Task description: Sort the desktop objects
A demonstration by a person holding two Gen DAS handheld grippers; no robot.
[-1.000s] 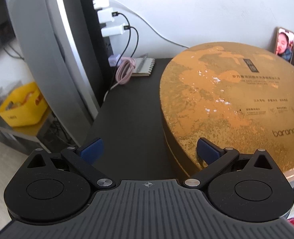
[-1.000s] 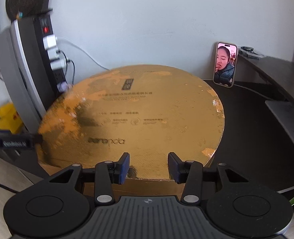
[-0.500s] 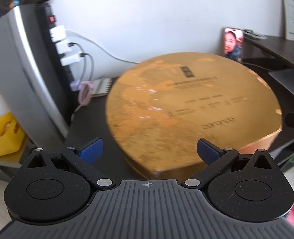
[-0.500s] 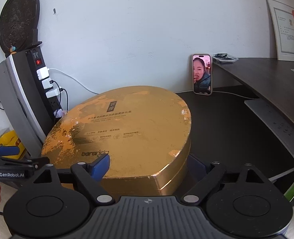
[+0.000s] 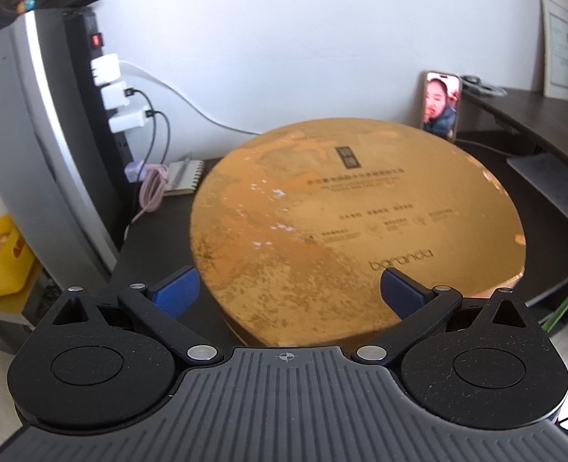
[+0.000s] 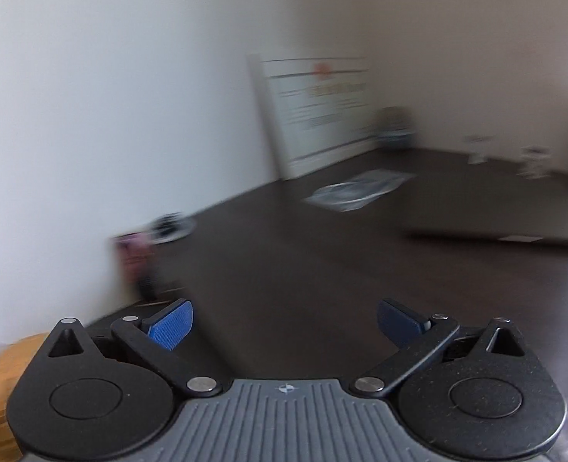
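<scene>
Jaws of the left gripper (image 5: pixel 288 292) are spread wide, empty, above the near edge of the large round gold-foil box (image 5: pixel 334 223), which lies on the dark counter (image 5: pixel 156 238). The right gripper (image 6: pixel 284 323) is likewise wide and empty over bare counter; that view is blurred.

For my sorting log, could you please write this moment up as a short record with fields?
left tool: open, empty, blue pads either side of the box's near edge
right tool: open, empty, over bare dark desk; view blurred
gold round box: lid on, lying flat on the desk
phone: upright against the wall, screen lit
notebook: behind the box, beside a pink cable
power strip: three white chargers plugged in
</scene>
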